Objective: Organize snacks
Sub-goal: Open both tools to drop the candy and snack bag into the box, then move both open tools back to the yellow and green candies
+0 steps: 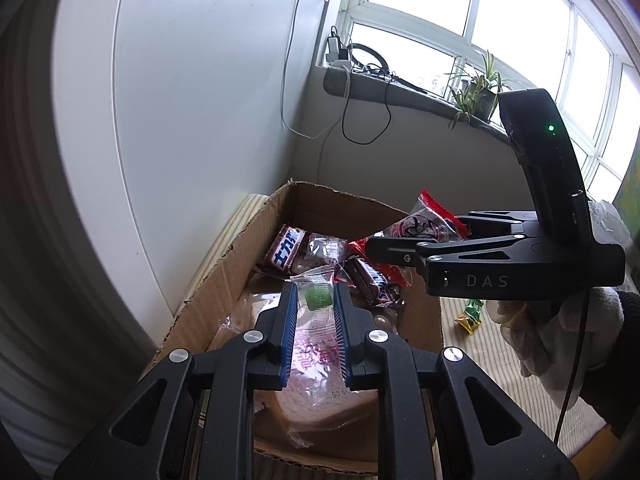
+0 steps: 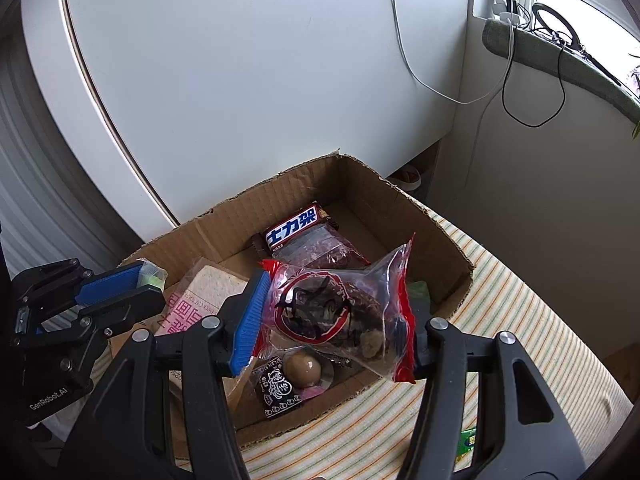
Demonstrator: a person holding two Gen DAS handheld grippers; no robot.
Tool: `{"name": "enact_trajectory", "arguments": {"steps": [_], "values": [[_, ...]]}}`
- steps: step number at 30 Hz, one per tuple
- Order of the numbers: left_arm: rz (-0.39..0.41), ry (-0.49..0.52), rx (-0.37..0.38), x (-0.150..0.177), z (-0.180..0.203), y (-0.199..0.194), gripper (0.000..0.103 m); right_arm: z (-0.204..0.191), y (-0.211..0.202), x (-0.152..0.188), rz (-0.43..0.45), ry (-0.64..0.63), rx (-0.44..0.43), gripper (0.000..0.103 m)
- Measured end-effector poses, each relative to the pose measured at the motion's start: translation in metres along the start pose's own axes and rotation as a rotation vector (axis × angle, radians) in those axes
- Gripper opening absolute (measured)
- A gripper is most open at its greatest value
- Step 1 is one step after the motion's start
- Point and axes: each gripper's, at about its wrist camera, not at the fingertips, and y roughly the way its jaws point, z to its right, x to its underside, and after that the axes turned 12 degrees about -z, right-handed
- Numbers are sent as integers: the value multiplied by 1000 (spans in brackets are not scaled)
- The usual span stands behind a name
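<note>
- Over the near left corner of the cardboard box (image 2: 280,200), the left gripper (image 1: 314,300) has its blue pads narrowed onto a small clear packet (image 1: 318,294) with a green cap-like piece inside; the packet's long axis runs along the fingers, its sealed end pointing toward the far wall of the box.
- Beneath that gripper, against the box's left wall, lies a bag of sliced bread (image 1: 304,384) in clear wrap with pink print, its length following the wall.
- Toward the far end of the box floor rests a Snickers bar (image 2: 296,226), its long axis slanting from the middle toward the far right corner; a dark snack in clear wrap (image 2: 320,250) lies just beside it on the near side. A second bar (image 1: 370,280) shows in the left wrist view, angled toward the near right.
- Above the box's near right part, the right gripper (image 2: 334,312) is clamped on a clear bag with red edges (image 2: 340,304) holding dark pieces; the bag's long axis tilts, upper corner toward the right wall.
- Under that bag, near the front wall, sit a wrapped brown egg (image 2: 306,368) and a small black packet (image 2: 276,390), touching.
- On the striped cloth (image 2: 520,320) right of the box lies a green-and-yellow wrapper (image 1: 470,314).
</note>
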Motion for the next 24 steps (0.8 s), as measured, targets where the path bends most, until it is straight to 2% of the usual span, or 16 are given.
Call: {"name": "enact_trajectory", "arguments": {"steps": [6, 8, 9, 10, 11, 12, 13, 24], "values": [[-6, -7, -4, 0, -3, 3, 17, 1, 4, -2, -1, -3, -2, 60], [-13, -6, -4, -1, -3, 4, 19, 2, 4, -3, 2, 2, 7, 70], [-16, -5, -5, -1, -2, 5, 19, 3, 2, -3, 11, 7, 13, 80], [-16, -4, -7, -1, -2, 5, 21, 4, 1, -3, 19, 11, 12, 84], [-15, -5, -10, -1, -1, 5, 25, 5, 0, -3, 23, 16, 8, 85], [-13, -9, -14, -1, -1, 5, 38, 6, -1, -3, 24, 20, 7, 85], [-8, -14, -16, -1, -1, 4, 44, 7, -2, -2, 26, 24, 8, 85], [5, -16, -15, 0, 6, 0, 44, 22, -22, 10, 48, 55, 17, 86]]}}
